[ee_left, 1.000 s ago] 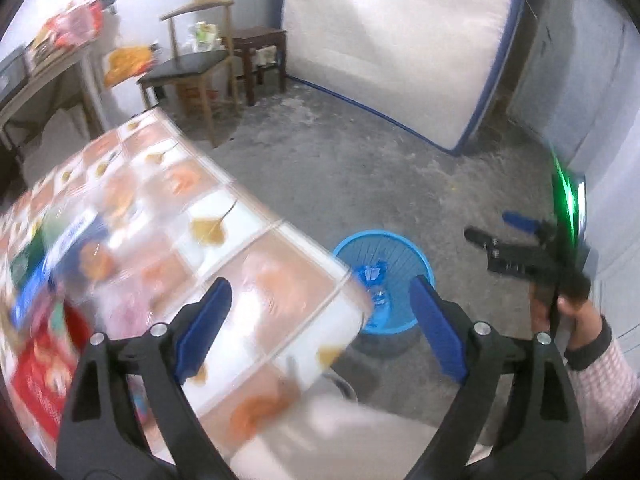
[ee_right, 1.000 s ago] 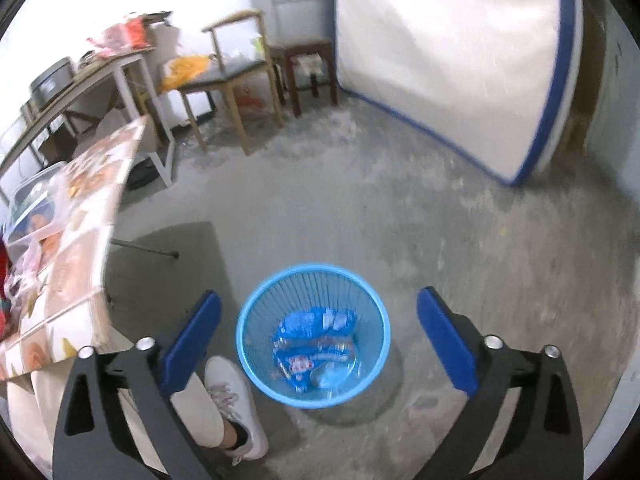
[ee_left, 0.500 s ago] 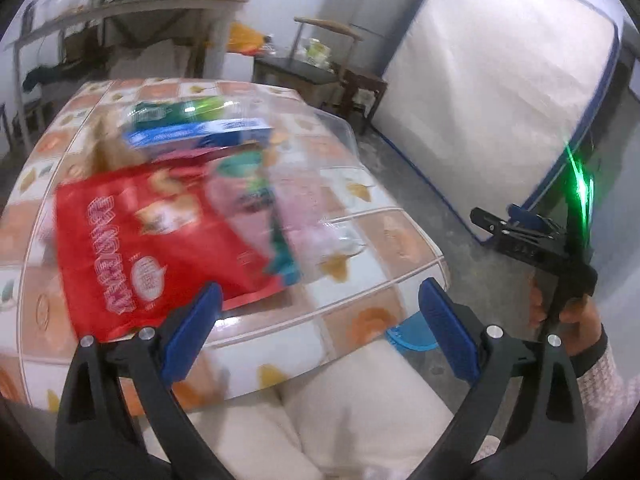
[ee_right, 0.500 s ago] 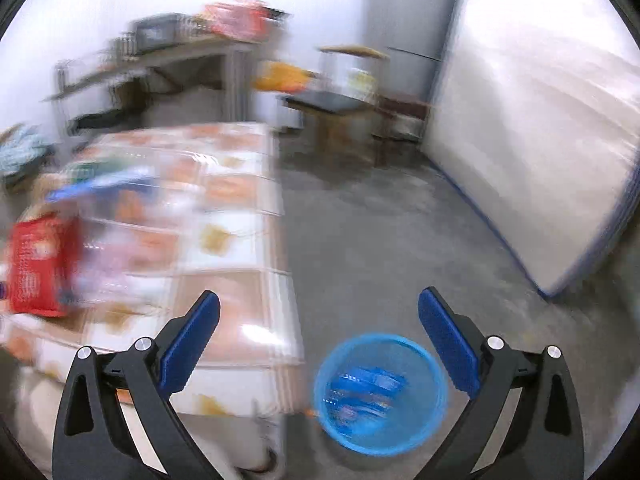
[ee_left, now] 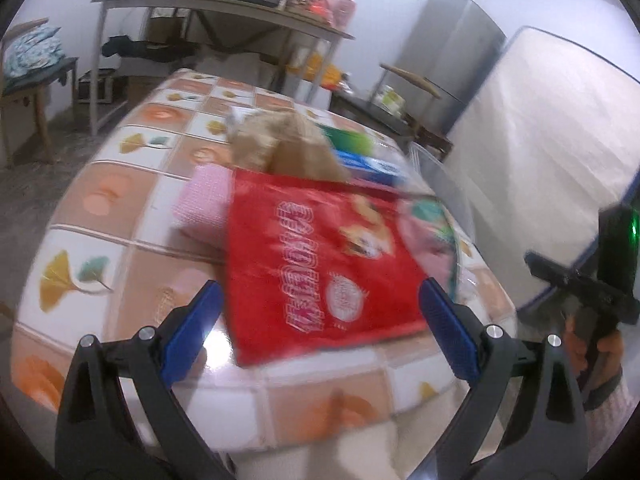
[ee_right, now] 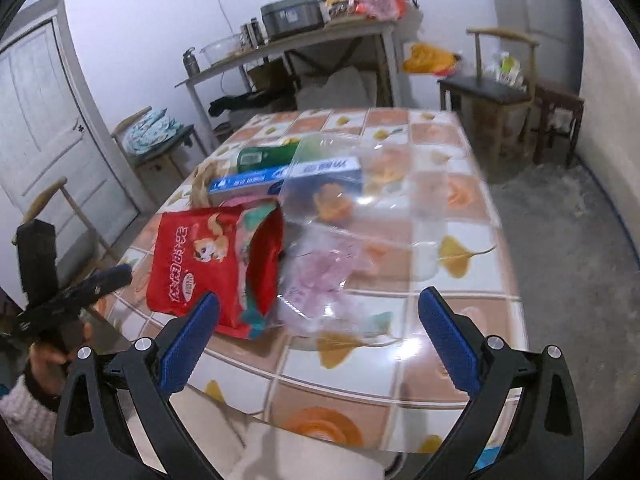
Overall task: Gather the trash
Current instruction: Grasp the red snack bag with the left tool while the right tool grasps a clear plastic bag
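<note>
A heap of trash lies on the tiled table (ee_left: 132, 208) (ee_right: 452, 208). A big red snack bag (ee_left: 316, 264) (ee_right: 200, 264) is nearest, with a pink packet (ee_left: 204, 200) and a crumpled brown paper bag (ee_left: 288, 148) behind it. A blue and white box (ee_right: 280, 178), a green packet (ee_right: 264, 156) and clear plastic wrap (ee_right: 328, 272) lie beside the red bag. My left gripper (ee_left: 320, 328) hangs open over the table's near edge, just short of the red bag. My right gripper (ee_right: 320, 336) is open too, above the near edge in front of the clear wrap. Nothing is between either pair of fingers.
A long bench (ee_right: 304, 40) with a cooker and bags stands by the far wall. Wooden chairs (ee_right: 496, 92) sit at the back, one (ee_right: 156, 136) holding a cushion. A mattress (ee_left: 552, 148) leans at the right. A door (ee_right: 44, 128) is at the left.
Both views have swung from the blue bin on the floor up to the table. The trash heap now fills the middle. Both grippers stay open and empty.
</note>
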`<state>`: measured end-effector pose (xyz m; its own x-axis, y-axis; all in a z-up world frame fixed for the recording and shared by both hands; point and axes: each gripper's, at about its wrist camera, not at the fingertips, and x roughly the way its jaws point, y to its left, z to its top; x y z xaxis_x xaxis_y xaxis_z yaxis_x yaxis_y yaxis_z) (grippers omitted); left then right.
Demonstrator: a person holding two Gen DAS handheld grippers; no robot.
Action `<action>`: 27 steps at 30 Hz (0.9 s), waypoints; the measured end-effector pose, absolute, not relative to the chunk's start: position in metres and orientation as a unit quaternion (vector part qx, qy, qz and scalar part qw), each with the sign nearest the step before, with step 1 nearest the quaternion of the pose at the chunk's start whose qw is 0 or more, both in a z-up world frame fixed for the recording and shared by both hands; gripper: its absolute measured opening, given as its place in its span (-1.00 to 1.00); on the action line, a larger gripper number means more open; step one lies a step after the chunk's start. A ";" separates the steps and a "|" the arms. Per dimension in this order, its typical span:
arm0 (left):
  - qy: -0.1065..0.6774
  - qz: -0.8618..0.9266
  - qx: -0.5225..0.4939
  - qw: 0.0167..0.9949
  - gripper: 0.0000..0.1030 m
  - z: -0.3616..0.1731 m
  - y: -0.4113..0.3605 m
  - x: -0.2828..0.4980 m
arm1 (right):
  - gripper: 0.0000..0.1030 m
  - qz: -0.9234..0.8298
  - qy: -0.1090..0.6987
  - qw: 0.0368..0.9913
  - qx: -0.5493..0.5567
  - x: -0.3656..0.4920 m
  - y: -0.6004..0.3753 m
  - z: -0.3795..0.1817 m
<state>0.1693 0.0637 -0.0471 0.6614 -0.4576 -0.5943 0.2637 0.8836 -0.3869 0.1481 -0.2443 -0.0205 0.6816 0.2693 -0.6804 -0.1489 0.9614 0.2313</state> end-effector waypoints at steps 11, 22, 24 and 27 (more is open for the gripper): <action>0.436 -0.236 -0.239 0.835 0.19 -0.089 0.104 0.237 | 0.87 0.106 0.407 0.903 0.092 0.165 -0.239 -0.037; 0.463 -0.243 -0.217 0.824 -0.34 -0.103 0.091 0.252 | 0.64 0.103 0.421 0.894 0.114 0.169 -0.247 -0.051; 0.465 -0.241 -0.207 0.826 -0.46 -0.103 0.088 0.251 | 0.57 0.102 0.431 0.887 0.127 0.171 -0.252 -0.057; 0.464 -0.243 -0.203 0.827 -0.64 -0.102 0.087 0.249 | 0.48 0.103 0.442 0.880 0.142 0.174 -0.258 -0.065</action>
